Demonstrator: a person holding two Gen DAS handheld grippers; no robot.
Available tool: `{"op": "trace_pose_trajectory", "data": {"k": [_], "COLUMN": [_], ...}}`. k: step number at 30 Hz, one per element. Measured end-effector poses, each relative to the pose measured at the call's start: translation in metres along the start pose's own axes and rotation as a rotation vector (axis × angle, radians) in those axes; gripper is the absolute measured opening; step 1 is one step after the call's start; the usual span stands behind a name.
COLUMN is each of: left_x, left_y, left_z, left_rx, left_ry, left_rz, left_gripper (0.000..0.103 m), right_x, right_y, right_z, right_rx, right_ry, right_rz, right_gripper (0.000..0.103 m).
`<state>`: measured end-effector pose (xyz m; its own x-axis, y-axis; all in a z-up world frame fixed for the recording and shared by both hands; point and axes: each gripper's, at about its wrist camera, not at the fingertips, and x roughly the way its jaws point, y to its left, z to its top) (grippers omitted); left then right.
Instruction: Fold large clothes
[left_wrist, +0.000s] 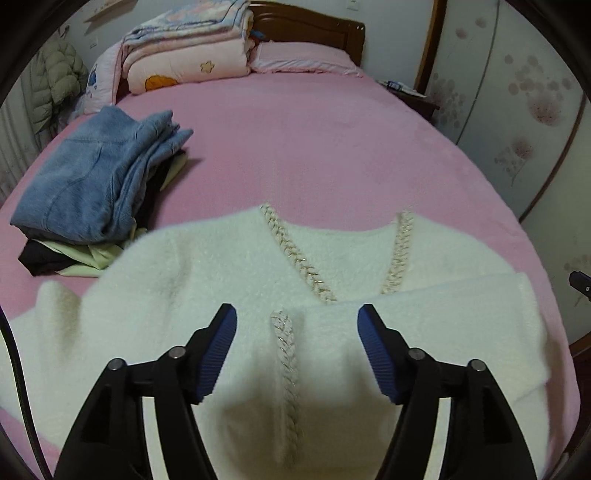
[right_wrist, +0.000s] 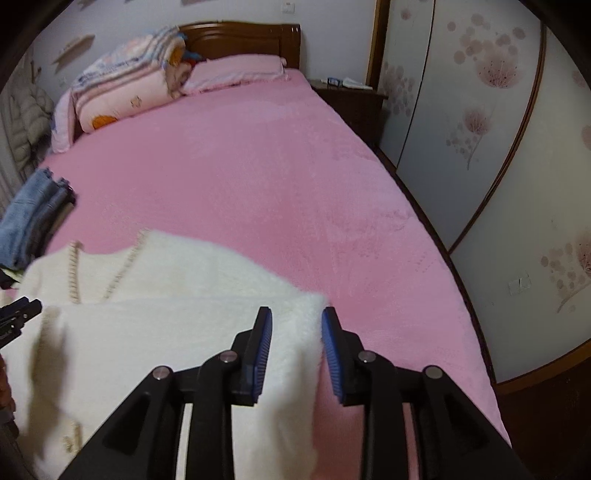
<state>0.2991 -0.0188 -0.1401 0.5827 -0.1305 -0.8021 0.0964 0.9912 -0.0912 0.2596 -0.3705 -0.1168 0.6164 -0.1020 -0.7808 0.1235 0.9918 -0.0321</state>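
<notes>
The white fuzzy cardigan (left_wrist: 229, 280) lies front-up on the near end of the pink bed (left_wrist: 314, 147), neckline toward the headboard. A braided trim (left_wrist: 295, 254) edges the V-neck and runs down the centre front. One sleeve (left_wrist: 443, 314) is folded across the chest, lying over the lower part of the neckline trim; its cuff end reaches the garment's side nearest the wardrobe. The opposite shoulder and sleeve spread toward the pile of clothes.

The left gripper (left_wrist: 297, 325) hangs above the cardigan's centre front, jaws spread wide, holding nothing; whether its tips touch the fabric cannot be told. The braided trim runs between its two blue pads (left_wrist: 218, 350).

The right gripper (right_wrist: 296, 328) stands at the cuff end of the folded sleeve (right_wrist: 207, 332). Its jaws are parted to a moderate gap, with the fuzzy edge of the sleeve lying between them; the pads (right_wrist: 260, 350) are not closed on the fabric.

Beside the cardigan, toward the window side, sits a stack of folded garments: blue jeans (left_wrist: 85, 184) on top, pale green and black items beneath. At the head of the bed are folded quilts (left_wrist: 184, 48) and a pink pillow (left_wrist: 303, 57) against the wooden headboard (left_wrist: 314, 26). A nightstand (right_wrist: 351, 99) and a floral wardrobe (right_wrist: 480, 129) stand along the far side.
</notes>
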Motion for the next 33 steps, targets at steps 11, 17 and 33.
{"op": "trace_pose_trajectory", "data": {"k": [11,17,33], "left_x": [-0.013,0.013,-0.075], "left_y": [-0.023,-0.019,-0.009], "left_z": [-0.061,-0.089,-0.077], "left_rx": [0.022,0.027,0.013], "left_ry": [0.091,0.154,0.059], "left_rz": [-0.087,-0.028,-0.022], "left_gripper": [0.044,0.040,0.078], "right_x": [0.000,0.028,-0.056], "right_y": [0.017,0.005,0.040], "right_z": [-0.072,-0.110,-0.097], "right_rx": [0.065,0.059,0.134], "right_ry": [0.113,0.189,0.079], "right_rz": [0.070,-0.031,0.122], "right_gripper": [0.026,0.002,0.007]}}
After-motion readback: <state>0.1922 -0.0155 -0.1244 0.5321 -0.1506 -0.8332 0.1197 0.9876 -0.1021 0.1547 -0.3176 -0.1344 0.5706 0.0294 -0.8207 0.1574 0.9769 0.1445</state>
